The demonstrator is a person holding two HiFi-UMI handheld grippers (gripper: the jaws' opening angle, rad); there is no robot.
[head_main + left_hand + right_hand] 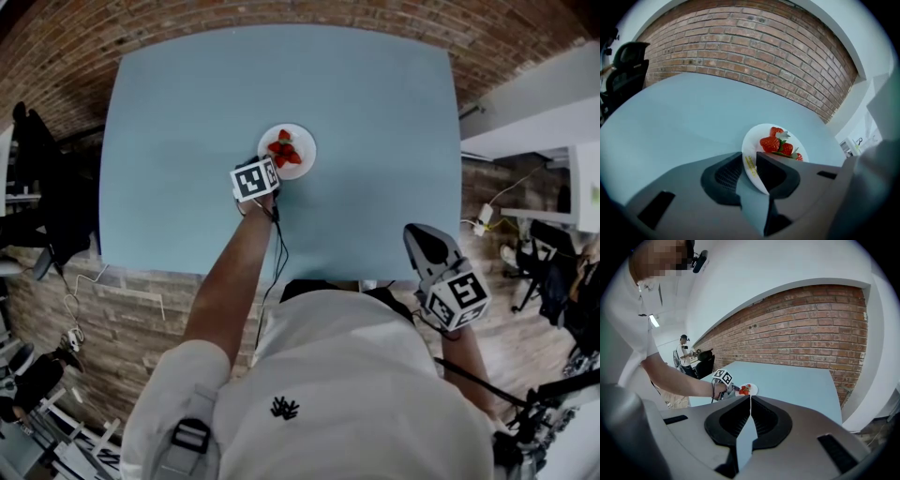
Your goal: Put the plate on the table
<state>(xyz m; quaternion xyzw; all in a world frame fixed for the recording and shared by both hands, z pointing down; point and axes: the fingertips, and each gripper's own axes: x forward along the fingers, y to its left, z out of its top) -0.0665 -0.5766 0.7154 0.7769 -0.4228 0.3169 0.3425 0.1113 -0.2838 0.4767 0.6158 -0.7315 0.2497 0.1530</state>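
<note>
Near the middle of the table sits the plate, with strawberries heaped on it. Your left gripper reaches in from the plate's 7 o'clock, and your forearm stretches back toward you from there. Its own view shows the left gripper pinching the plate by the near rim, one jaw on either side of the white edge, with the strawberries just beyond at 1 o'clock. Whether the plate rests fully on the blue top or hangs just above it, you cannot tell from these views. Your right gripper is well apart from the plate, at its 4 o'clock, off the table's near edge and close to your body. Its jaws are pressed together with nothing between them, and they point across the table toward the brick wall.
</note>
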